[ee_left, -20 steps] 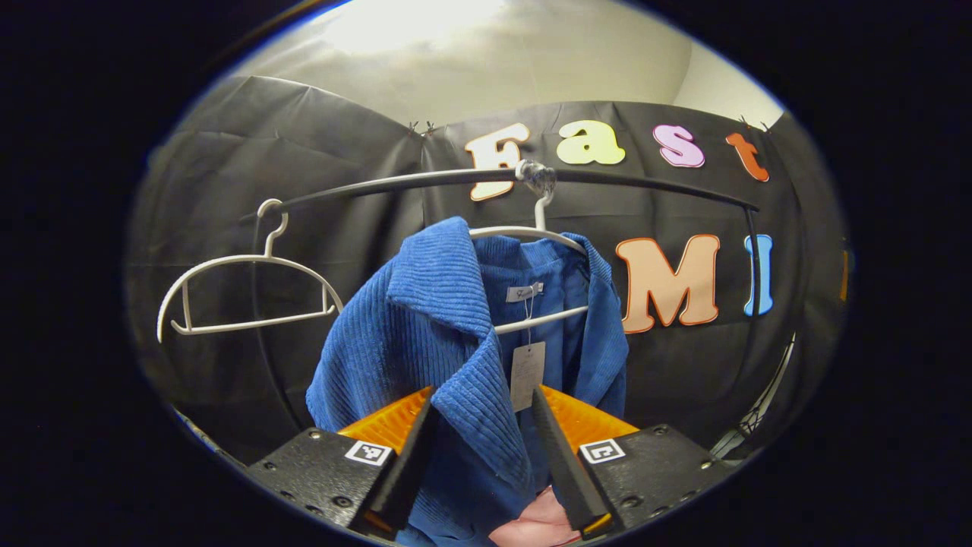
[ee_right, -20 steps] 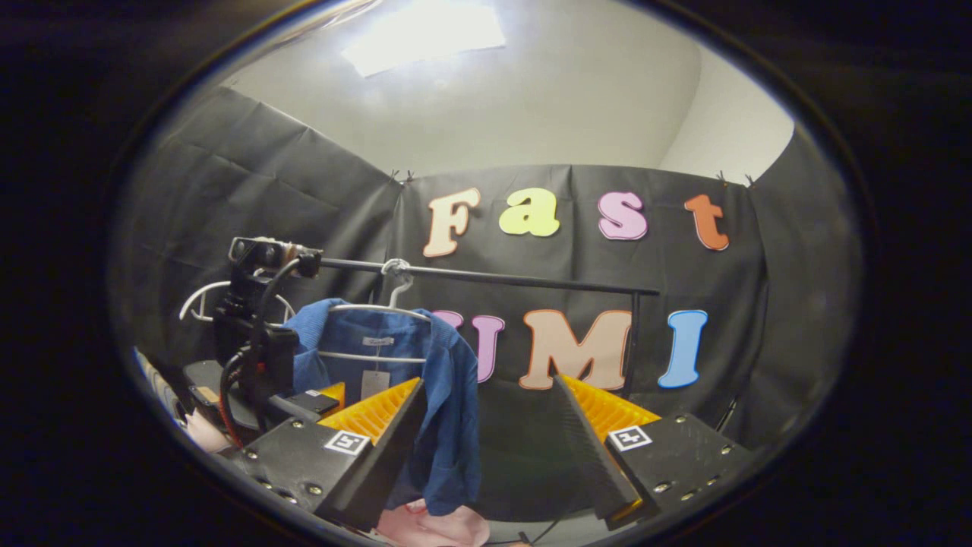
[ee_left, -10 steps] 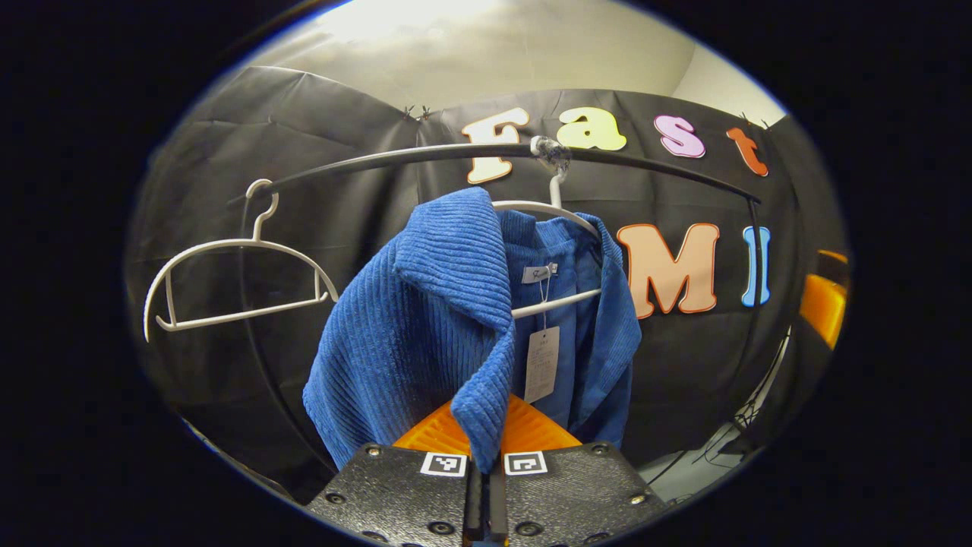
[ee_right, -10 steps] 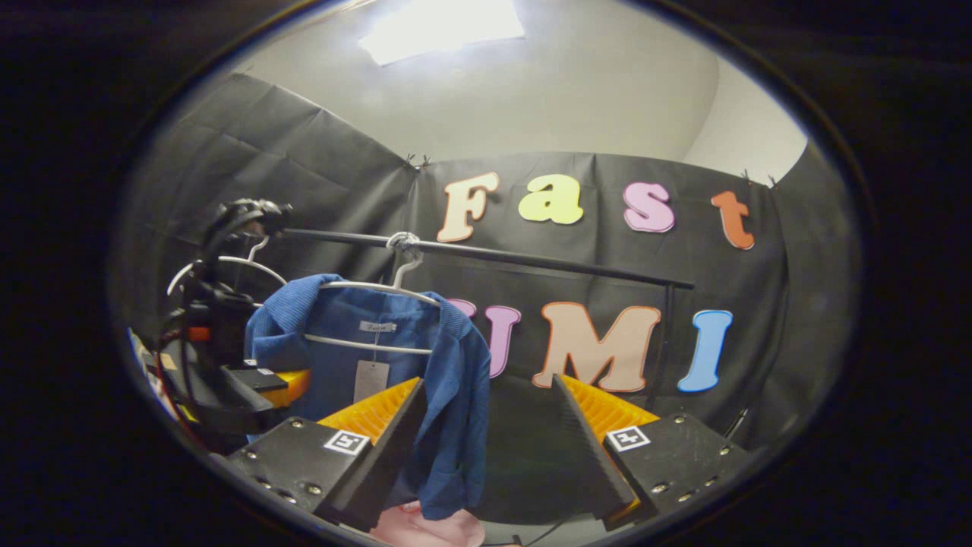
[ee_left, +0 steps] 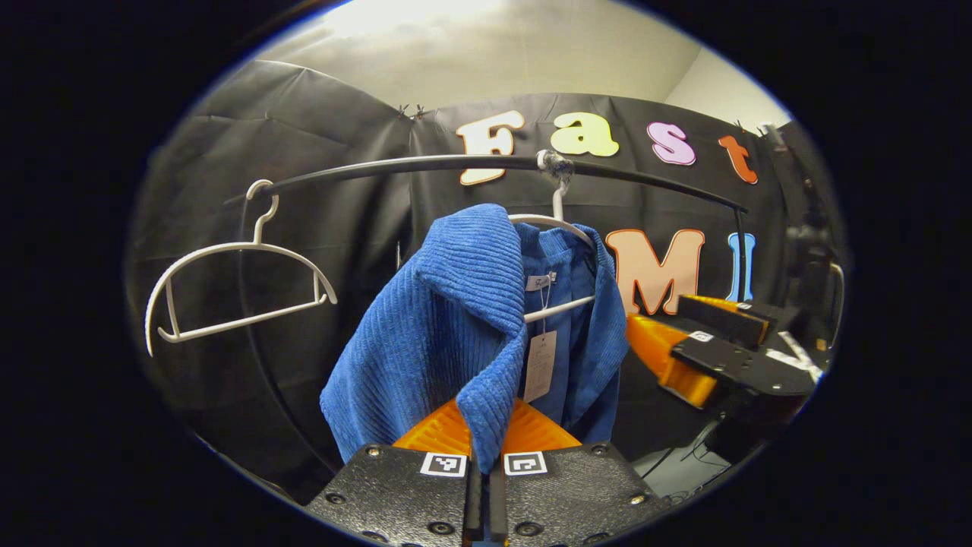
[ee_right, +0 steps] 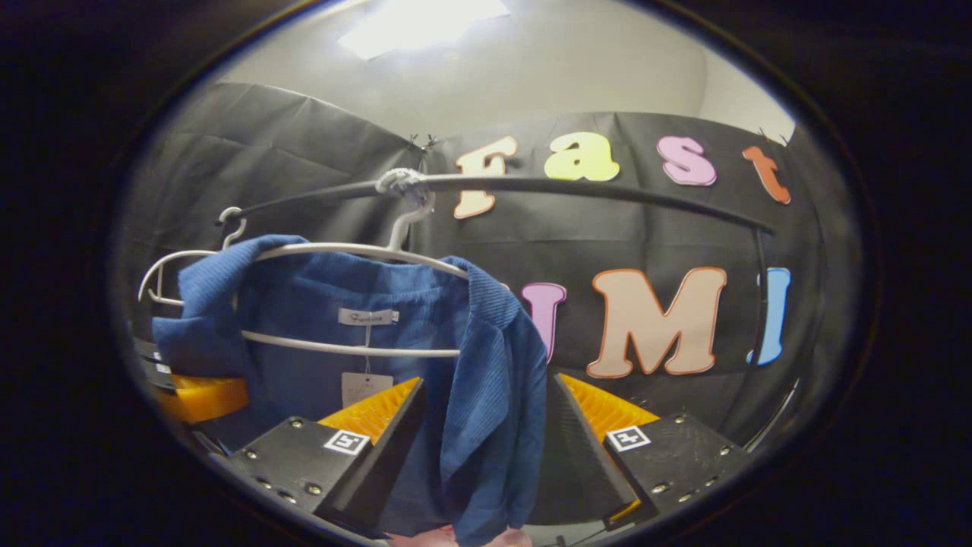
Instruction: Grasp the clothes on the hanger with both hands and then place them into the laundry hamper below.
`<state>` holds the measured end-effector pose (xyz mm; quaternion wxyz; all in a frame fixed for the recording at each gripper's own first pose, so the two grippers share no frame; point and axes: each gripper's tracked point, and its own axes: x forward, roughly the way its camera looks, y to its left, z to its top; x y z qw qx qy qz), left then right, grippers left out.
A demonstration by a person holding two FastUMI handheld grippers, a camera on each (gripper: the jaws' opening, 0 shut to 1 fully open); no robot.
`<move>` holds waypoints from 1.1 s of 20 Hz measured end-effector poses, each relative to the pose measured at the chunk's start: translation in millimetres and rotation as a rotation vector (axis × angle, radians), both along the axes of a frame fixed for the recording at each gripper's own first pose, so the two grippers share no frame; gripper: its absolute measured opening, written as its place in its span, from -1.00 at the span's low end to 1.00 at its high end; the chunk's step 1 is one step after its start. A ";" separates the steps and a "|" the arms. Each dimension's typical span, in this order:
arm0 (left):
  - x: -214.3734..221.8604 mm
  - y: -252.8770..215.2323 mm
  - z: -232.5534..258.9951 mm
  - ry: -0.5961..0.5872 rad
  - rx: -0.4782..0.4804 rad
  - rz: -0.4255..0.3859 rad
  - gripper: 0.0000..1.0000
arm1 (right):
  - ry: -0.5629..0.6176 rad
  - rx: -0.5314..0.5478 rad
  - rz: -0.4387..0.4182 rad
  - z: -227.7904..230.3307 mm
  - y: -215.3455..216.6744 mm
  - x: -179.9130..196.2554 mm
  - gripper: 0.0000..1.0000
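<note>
— Nearest, what is seen in the left gripper view?
— The left gripper (ee_left: 484, 463) is seen pressed together at the bottom, and the front edge of the blue corduroy jacket (ee_left: 448, 319) is pinched between its two fingers. The lapel is drawn down into the closed gap.

— And in the right gripper view?
— The right gripper (ee_right: 486, 448) is held spread wide. The jacket's (ee_right: 486, 395) other front edge hangs between the parted fingers; whether either finger is touched by the cloth cannot be told.

— Where is the garment kept?
— It is draped on a white hanger (ee_right: 342, 251), whose hook is caught over a black rail (ee_left: 425, 163). A paper tag (ee_left: 538, 366) is hung from the collar on a thread, inside the open front.

— What is found farther off?
— A second, bare white hanger (ee_left: 228, 289) is hooked on the same rail, well apart from the jacket. The right gripper (ee_left: 702, 353) is also seen in the left gripper view, just beside the jacket's far edge. Something pink (ee_right: 516, 538) is glimpsed under the jacket's hem; what it is cannot be told.
</note>
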<state>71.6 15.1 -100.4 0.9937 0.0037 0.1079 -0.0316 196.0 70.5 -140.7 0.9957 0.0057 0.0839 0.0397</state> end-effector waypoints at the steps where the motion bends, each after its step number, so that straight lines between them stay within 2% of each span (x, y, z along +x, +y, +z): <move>1: -0.9 1.6 0.9 0.000 0.004 -0.001 -0.92 | 0.013 0.008 -0.009 -8.4 2.5 8.8 0.93; 2: -1.7 2.7 1.9 -0.001 0.008 -0.004 -0.92 | 0.026 0.014 -0.015 -16.3 5.2 17.8 0.99; 3: -2.4 3.4 3.5 -0.004 0.010 -0.006 -0.96 | 0.038 0.017 -0.021 -25.0 8.3 25.1 0.99; 6: -3.6 6.4 7.2 -0.012 0.016 -0.008 -0.92 | 0.075 0.007 -0.052 -48.1 9.5 44.5 0.93; 9: -4.5 12.6 13.0 -0.020 0.014 -0.001 -0.96 | 0.099 -0.010 -0.085 -61.4 4.3 55.7 0.93; 11: -5.7 18.9 16.9 -0.026 0.009 0.014 -0.92 | 0.109 -0.016 -0.094 -66.6 1.6 60.2 0.94; 16: -10.1 34.4 32.3 -0.047 -0.002 0.053 -0.92 | 0.154 -0.032 -0.116 -78.4 -11.1 64.3 0.14; 18: -13.3 37.7 41.3 -0.059 -0.018 0.058 -0.92 | 0.163 -0.030 -0.153 -76.8 -21.1 64.4 -0.55; 20: -17.3 41.6 48.7 -0.064 -0.029 0.063 -0.95 | 0.176 -0.022 -0.177 -74.1 -31.0 63.4 -0.67; 22: -21.0 44.1 58.0 -0.072 -0.043 0.066 -0.92 | 0.171 -0.012 -0.207 -68.4 -44.5 66.0 -0.67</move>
